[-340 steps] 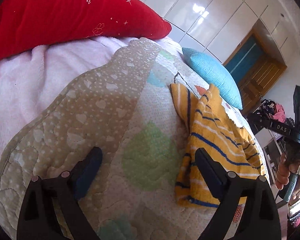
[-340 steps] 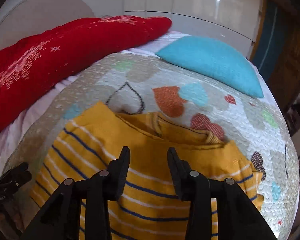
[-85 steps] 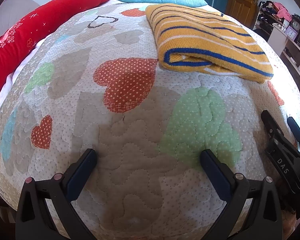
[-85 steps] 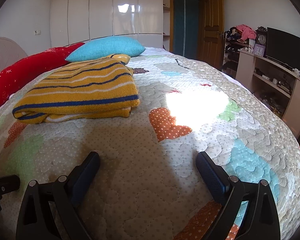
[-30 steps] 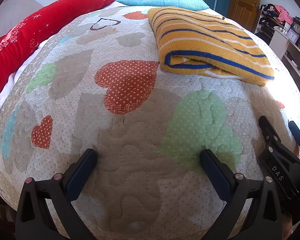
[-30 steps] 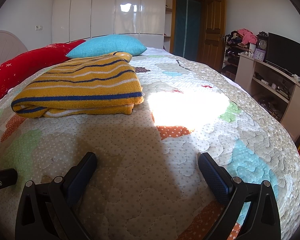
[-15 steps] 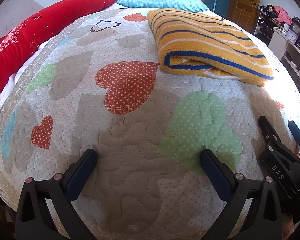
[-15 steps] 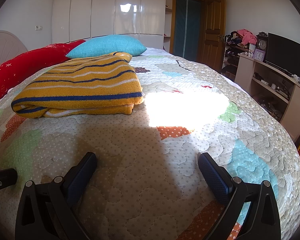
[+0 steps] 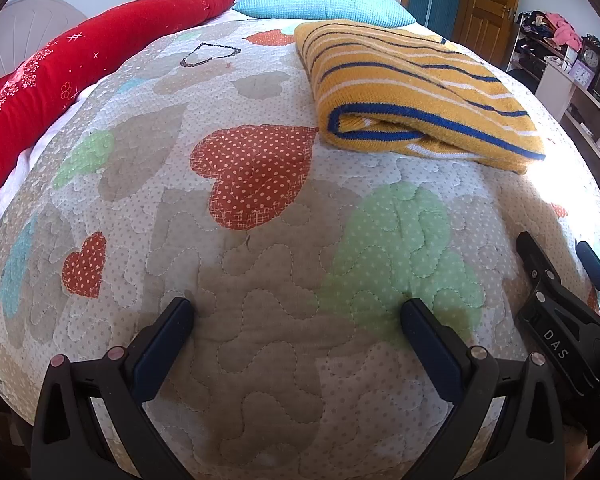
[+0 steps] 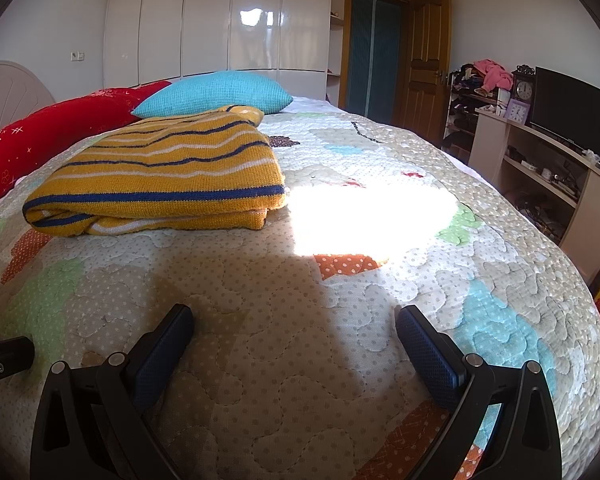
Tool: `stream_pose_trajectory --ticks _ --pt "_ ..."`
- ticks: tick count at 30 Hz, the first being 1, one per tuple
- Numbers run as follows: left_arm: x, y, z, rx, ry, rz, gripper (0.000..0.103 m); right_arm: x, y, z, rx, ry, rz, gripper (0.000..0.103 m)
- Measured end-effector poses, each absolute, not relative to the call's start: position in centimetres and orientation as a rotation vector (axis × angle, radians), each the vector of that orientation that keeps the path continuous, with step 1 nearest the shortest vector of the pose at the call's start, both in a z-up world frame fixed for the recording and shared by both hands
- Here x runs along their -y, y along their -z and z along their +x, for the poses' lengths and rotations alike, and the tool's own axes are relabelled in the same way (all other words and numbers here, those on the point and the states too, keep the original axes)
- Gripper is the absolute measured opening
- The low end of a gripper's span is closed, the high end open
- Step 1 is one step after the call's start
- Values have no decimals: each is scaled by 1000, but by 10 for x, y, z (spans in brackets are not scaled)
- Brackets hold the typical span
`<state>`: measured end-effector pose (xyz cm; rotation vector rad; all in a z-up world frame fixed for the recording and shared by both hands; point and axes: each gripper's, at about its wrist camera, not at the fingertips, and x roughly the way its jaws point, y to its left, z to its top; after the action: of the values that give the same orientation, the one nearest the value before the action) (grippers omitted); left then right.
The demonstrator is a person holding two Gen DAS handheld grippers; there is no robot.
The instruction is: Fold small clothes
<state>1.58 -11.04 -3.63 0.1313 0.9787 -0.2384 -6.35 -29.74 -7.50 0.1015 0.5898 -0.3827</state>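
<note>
Quilt (image 9: 260,360) lies bare between folded sweater (image 9: 412,96) and both grippers, jaws wide apart, holding nothing.

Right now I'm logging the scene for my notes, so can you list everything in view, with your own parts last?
Yellow knit sweater with blue and white stripes: one, folded, on the quilt.
Heart-patterned quilted bedspread: one, beige with red, green and blue hearts, covers the bed.
Turquoise pillow: one, beyond the sweater.
Red embroidered bolster: one, along the bed's left edge.
Black television: one, on the right-hand shelf unit.
Left gripper: black, jaws open, empty.
Right gripper: black, jaws open, empty.
</note>
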Motion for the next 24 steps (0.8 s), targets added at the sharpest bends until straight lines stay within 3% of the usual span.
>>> stream_pose_trajectory --ticks 11,24 --pt "102 26 20 -969 263 86 103 292 53 -72 -564 382 63 103" --pt "35 -34 37 -742 141 3 103 282 7 -55 -533 274 118 103"
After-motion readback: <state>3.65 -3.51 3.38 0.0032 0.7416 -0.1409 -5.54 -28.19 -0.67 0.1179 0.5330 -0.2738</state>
